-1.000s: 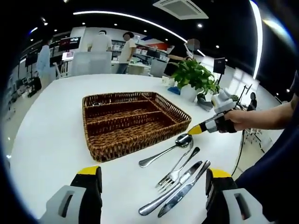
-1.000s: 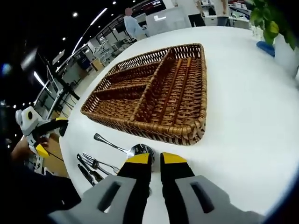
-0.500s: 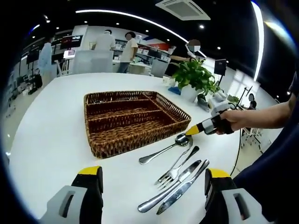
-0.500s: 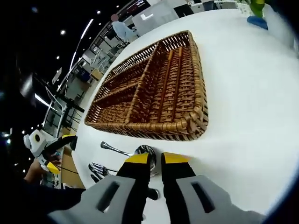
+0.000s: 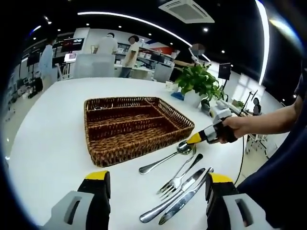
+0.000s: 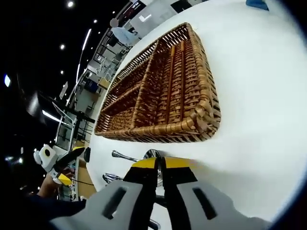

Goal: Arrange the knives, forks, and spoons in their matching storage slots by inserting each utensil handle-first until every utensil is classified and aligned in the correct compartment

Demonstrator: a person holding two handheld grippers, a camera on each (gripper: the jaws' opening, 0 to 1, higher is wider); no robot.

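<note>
Right gripper (image 6: 158, 164) pinches the spoon (image 5: 165, 155) bowl beside the wicker tray (image 5: 134, 125) — left gripper (image 5: 156, 184) hangs wide open over fork (image 5: 180, 175) and knives (image 5: 180, 196).

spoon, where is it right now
In the left gripper view the spoon lies on the white table, just off the wicker tray, beside the fork, with the right gripper at its bowl.
</note>
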